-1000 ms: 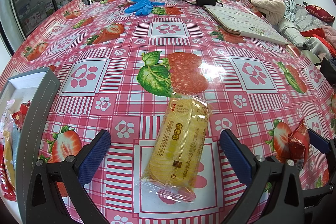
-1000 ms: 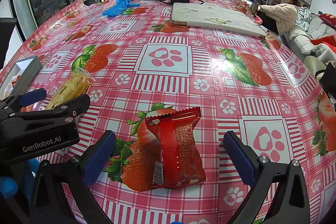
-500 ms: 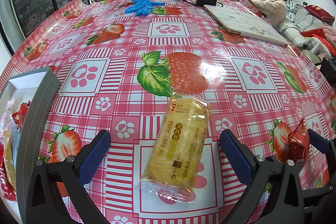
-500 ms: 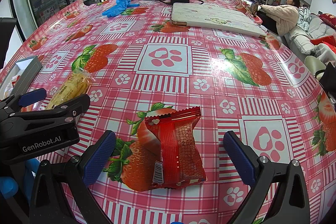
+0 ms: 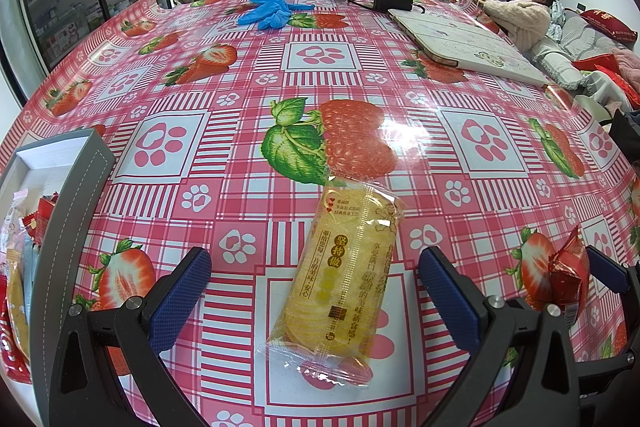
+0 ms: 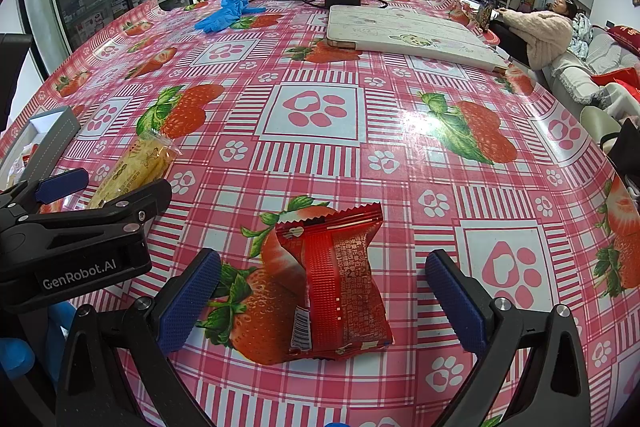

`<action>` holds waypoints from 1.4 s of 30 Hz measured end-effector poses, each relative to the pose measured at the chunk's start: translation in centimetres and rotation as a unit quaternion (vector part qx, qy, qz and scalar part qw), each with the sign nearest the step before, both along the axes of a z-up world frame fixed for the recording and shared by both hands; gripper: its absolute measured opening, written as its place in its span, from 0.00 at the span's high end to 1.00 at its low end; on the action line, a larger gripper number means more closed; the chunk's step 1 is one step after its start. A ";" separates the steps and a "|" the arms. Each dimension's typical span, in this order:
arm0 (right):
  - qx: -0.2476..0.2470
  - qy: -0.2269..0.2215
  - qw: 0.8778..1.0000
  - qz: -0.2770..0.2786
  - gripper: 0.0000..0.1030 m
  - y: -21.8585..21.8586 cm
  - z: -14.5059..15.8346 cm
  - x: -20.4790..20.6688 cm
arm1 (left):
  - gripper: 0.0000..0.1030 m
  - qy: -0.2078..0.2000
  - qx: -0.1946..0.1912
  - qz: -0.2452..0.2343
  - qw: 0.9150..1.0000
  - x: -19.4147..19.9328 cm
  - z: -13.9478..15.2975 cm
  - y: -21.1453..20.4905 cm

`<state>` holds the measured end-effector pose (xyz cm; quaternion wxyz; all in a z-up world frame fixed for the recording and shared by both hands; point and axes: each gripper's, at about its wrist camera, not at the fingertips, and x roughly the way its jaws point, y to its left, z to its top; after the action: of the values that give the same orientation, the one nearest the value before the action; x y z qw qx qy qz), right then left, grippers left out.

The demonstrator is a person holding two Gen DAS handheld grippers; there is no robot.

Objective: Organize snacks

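Note:
A yellow cracker packet [image 5: 344, 275] lies on the strawberry tablecloth between the fingers of my left gripper [image 5: 316, 291], which is open around it. A red snack packet [image 6: 340, 283] lies between the fingers of my right gripper [image 6: 322, 297], also open. The red packet also shows at the right of the left wrist view [image 5: 568, 275], and the yellow packet at the left of the right wrist view [image 6: 132, 167]. A grey box [image 5: 68, 211] holding several snacks stands at the left.
Blue gloves [image 5: 268, 9], a black power adapter [image 5: 394, 1] with cables and a white folded board [image 5: 468, 45] lie at the far side of the table. A person [image 6: 540, 27] sits beyond the right edge. The left gripper body [image 6: 72, 239] is beside my right one.

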<state>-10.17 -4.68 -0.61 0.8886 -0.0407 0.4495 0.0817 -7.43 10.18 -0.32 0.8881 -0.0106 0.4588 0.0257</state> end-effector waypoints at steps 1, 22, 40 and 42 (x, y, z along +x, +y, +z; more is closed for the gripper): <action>0.000 0.000 1.000 0.000 0.00 0.0 0.0 0.0 | 0.00 0.000 0.000 0.000 1.000 0.0 0.0 0.0; -0.001 -0.001 1.000 -0.002 0.00 0.1 0.0 0.0 | 0.00 0.000 0.000 0.000 1.000 0.0 0.0 0.0; -0.009 0.051 0.999 0.016 0.35 -0.5 0.9 0.8 | 0.13 0.031 0.001 -0.034 0.999 0.5 0.4 -0.8; -0.006 0.057 0.998 0.011 0.60 -1.0 1.4 1.0 | 0.25 0.040 -0.002 -0.053 0.998 0.6 0.8 -1.4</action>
<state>-9.21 -5.71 0.75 0.8602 -0.0464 0.4997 0.0909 -6.87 8.82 0.47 0.8689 0.0135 0.4943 -0.0218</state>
